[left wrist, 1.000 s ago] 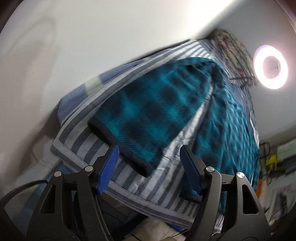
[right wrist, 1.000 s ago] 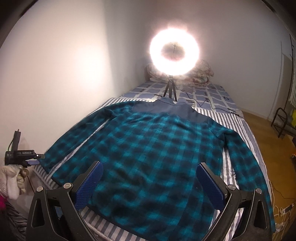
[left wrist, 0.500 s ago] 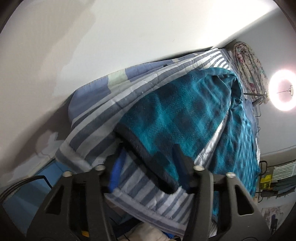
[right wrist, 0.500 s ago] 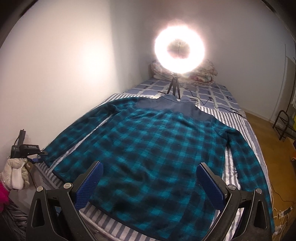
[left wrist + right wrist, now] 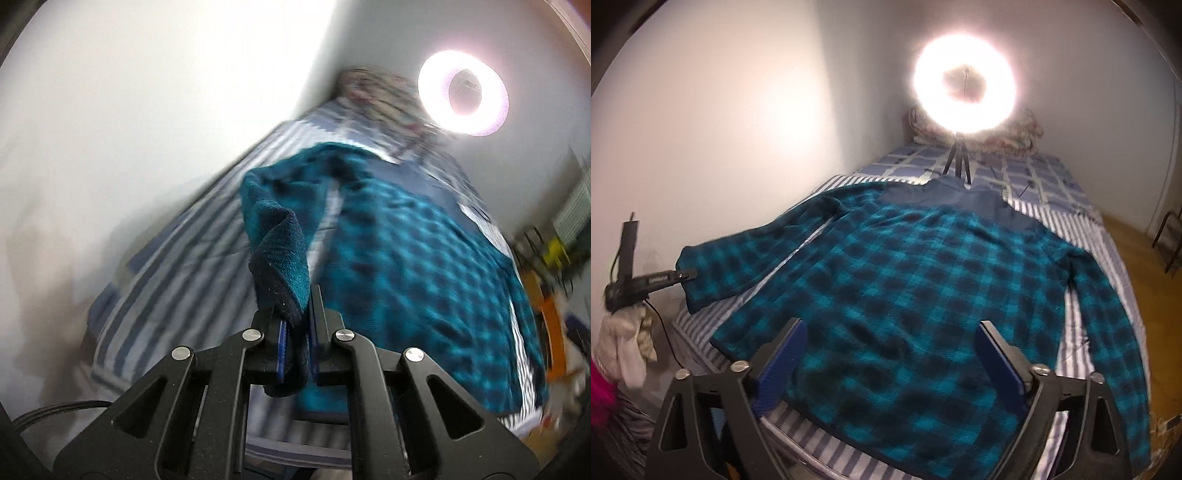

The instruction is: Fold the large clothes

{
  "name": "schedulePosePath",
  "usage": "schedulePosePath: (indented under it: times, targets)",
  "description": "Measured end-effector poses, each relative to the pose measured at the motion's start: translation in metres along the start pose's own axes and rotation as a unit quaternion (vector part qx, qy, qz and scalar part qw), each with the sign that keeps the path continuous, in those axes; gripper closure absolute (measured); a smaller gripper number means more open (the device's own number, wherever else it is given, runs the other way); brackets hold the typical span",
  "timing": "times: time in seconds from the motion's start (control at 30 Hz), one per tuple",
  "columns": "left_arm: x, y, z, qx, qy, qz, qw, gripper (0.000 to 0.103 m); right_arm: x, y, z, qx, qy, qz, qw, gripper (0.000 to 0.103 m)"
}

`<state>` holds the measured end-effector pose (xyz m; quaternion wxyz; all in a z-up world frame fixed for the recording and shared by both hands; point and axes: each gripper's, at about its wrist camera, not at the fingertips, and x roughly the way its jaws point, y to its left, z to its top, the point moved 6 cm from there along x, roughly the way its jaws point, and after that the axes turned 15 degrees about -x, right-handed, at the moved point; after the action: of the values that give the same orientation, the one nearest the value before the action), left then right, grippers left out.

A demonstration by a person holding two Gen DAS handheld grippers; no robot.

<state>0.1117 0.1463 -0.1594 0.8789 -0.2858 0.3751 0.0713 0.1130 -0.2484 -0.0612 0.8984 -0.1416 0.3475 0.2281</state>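
Since the earlier frame our left gripper (image 5: 295,332) clamped and raised the teal plaid fleece shirt's (image 5: 923,295) sleeve cuff (image 5: 284,280) off the striped bedsheet (image 5: 1082,236) | right gripper (image 5: 886,354) hung unclenched, narrowing, nothing between | we judged the thin pinch might slip (fleece drags).

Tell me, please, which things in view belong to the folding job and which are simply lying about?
Belonging to the job:
- plaid shirt
- its sleeve cuff, clamped in the left gripper
- right gripper, jaws open above the hem
- striped bed sheet

Lying about:
- ring light on its tripod
- floral pillow
- pale cloth
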Motion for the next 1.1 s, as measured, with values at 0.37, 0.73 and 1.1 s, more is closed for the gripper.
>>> schedulePosePath:
  times: [0.37, 0.73, 1.1]
  targets:
    - [0.0, -0.07, -0.028, 0.09, 0.021, -0.048, 0.9945, 0.096, 0.117, -0.002, 0.128, 0.051, 0.029, 0.14, 0.988, 0.045]
    - [0.012, -0.064, -0.03, 0.098, 0.046, -0.06, 0.9923, 0.096, 0.283, 0.091, 0.231, 0.06, 0.087, 0.228, 0.968, 0.051]
    - [0.02, -0.053, -0.033, 0.099, 0.059, -0.057, 0.9917, 0.096, 0.402, 0.148, 0.246, 0.07, 0.161, 0.227, 0.958, 0.056]
